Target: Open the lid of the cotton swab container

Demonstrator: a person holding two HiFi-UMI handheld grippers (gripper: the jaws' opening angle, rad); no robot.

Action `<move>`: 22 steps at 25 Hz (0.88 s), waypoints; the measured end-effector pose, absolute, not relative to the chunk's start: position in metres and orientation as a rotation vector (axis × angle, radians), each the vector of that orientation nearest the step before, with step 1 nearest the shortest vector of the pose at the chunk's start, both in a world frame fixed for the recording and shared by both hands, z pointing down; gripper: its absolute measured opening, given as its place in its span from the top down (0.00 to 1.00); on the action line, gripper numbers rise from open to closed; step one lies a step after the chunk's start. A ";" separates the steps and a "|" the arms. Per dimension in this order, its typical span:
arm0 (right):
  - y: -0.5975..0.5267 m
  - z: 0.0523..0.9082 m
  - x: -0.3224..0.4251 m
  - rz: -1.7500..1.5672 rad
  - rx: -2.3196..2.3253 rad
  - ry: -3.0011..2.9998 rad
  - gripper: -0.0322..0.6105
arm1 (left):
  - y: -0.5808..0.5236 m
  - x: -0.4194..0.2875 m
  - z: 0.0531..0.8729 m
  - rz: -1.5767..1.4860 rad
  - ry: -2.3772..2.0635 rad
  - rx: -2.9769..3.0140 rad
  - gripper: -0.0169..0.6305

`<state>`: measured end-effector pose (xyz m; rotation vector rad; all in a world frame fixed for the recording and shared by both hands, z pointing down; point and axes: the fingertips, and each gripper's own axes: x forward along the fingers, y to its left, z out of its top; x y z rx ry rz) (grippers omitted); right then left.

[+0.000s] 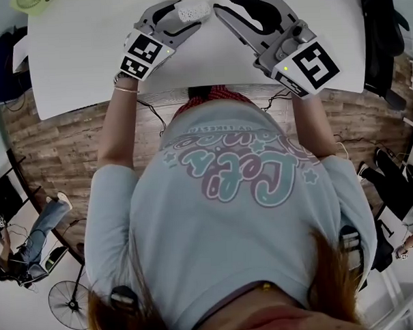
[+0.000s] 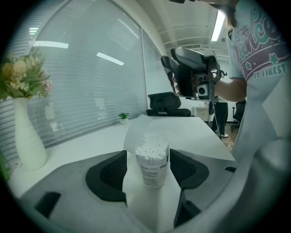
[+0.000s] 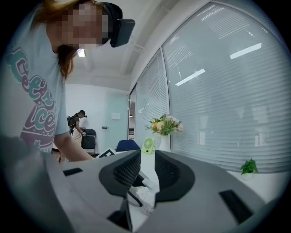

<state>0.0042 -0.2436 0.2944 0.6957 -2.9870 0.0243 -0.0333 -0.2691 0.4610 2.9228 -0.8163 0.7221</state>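
The cotton swab container (image 2: pixel 152 161) is a small clear tub with a printed label. It stands upright on the white table (image 1: pixel 86 70), and the white swab heads show at its top. My left gripper (image 2: pixel 149 172) sits around it, open, with a gap at the left pad (image 2: pixel 119 172). From the head view the container (image 1: pixel 194 9) lies between the left gripper's (image 1: pixel 186 19) jaws, and my right gripper (image 1: pixel 221 1) hovers just to its right. In the right gripper view, the right gripper (image 3: pixel 142 170) holds a narrow gap with nothing seen in it, and the container (image 3: pixel 145 199) shows below.
A white vase of flowers (image 2: pixel 25 132) stands at the table's left. A small potted plant (image 2: pixel 123 117) and a black office chair (image 2: pixel 166 102) are at the far end. A green fan (image 3: pixel 148 145) sits near the flowers. The table's near edge (image 1: pixel 190 93) is at my waist.
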 end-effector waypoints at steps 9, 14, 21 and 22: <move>-0.243 0.301 -0.002 0.027 0.711 -2.973 0.81 | -0.260 -0.060 0.432 0.638 -1.039 2.903 0.56; -0.243 0.302 0.000 0.037 0.731 -2.970 0.81 | -0.254 -0.069 0.410 0.562 -1.130 2.889 0.56; -0.244 0.309 0.003 0.062 0.766 -2.954 0.81 | -0.242 -0.069 0.373 0.446 -1.173 2.883 0.56; -0.243 0.310 0.003 0.065 0.771 -2.952 0.81 | -0.240 -0.069 0.370 0.441 -1.179 2.881 0.56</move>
